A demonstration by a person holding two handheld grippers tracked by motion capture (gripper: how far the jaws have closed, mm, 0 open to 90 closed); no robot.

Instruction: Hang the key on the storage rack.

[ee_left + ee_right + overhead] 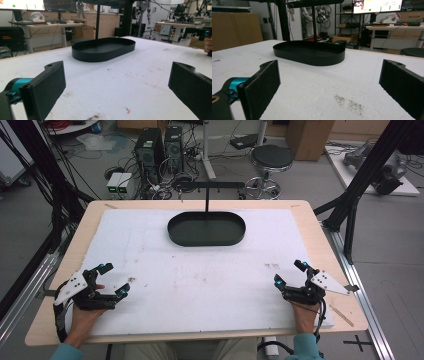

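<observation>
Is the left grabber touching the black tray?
Apart. In the high view the left gripper sits near the table's front edge, with a wide stretch of white mat between it and the black tray.

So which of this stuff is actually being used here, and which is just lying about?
In use:
- left gripper, jaws open, empty
- right gripper, jaws open, empty
- black oval tray, nearest thing to both
- white mat they rest on

Lying about:
- stool
- computer towers
- cardboard box
</observation>
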